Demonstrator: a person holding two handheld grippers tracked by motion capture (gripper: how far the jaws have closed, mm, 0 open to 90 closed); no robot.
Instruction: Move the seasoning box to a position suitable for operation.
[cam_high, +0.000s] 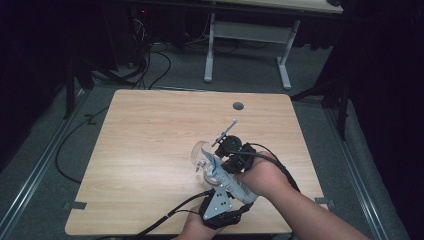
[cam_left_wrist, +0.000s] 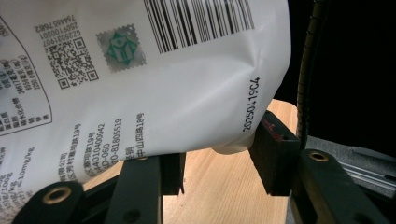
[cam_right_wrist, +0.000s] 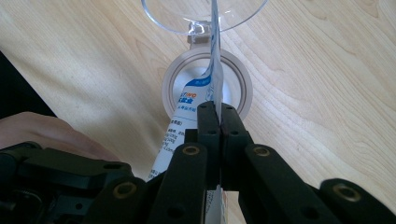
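Note:
A white and blue printed pouch (cam_high: 235, 186) hangs tilted between my two grippers near the table's front edge. My left gripper (cam_high: 229, 194) grips its bulky lower end; in the left gripper view the pouch (cam_left_wrist: 163, 93), with its barcode and small print, sits between both pads of the gripper (cam_left_wrist: 219, 156). My right gripper (cam_high: 218, 167) is shut on the pouch's thin upper edge. In the right gripper view that gripper (cam_right_wrist: 218, 116) pinches the pouch (cam_right_wrist: 187, 112) right above a round pale-rimmed container (cam_right_wrist: 243, 88), whose clear lid (cam_right_wrist: 163, 18) stands flipped open. The container (cam_high: 202, 152) stands just left of the grippers.
The wooden table (cam_high: 150, 150) has a cable hole (cam_high: 238, 106) at the back right. Behind it stands another desk on white legs (cam_high: 285, 65), with cables (cam_high: 150, 65) on the floor. The left hand (cam_right_wrist: 42, 130) appears low in the right gripper view.

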